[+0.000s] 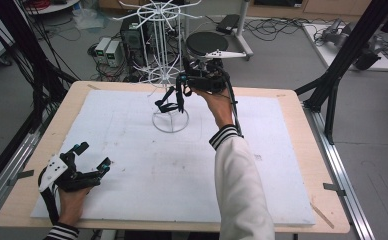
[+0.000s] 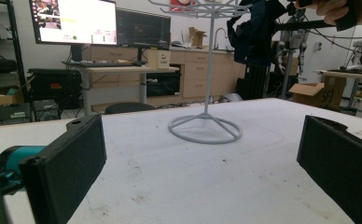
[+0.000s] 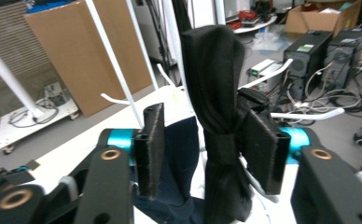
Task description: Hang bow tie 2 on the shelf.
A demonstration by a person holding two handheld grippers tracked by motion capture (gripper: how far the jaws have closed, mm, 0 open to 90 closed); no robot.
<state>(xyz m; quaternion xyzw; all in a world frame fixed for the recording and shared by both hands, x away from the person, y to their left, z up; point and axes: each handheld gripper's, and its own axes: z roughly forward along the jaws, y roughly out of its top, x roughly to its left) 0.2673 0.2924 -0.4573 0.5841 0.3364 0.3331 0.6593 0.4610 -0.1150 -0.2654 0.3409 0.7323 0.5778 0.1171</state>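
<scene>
A white wire rack (image 1: 171,122) stands on a round base at the back of the white mat (image 1: 132,190); it also rises ahead in the left gripper view (image 2: 207,126). A black knotted cloth (image 3: 216,79) hangs among its arms, with a dark navy cloth (image 3: 179,158) behind it. My right gripper (image 3: 202,140) is raised at the rack (image 1: 182,87), jaws apart around the black cloth. The cloth rests against the right-hand jaw, and a gap shows on the other side. My left gripper (image 1: 93,155) lies low at the front left of the mat, open and empty (image 2: 202,158).
The mat covers a wooden table (image 1: 292,100). Black frame posts (image 1: 342,60) stand off the right edge, and computers and cables (image 1: 112,50) sit on the floor behind. The rack's upper arms (image 1: 157,12) spread wide above the right gripper.
</scene>
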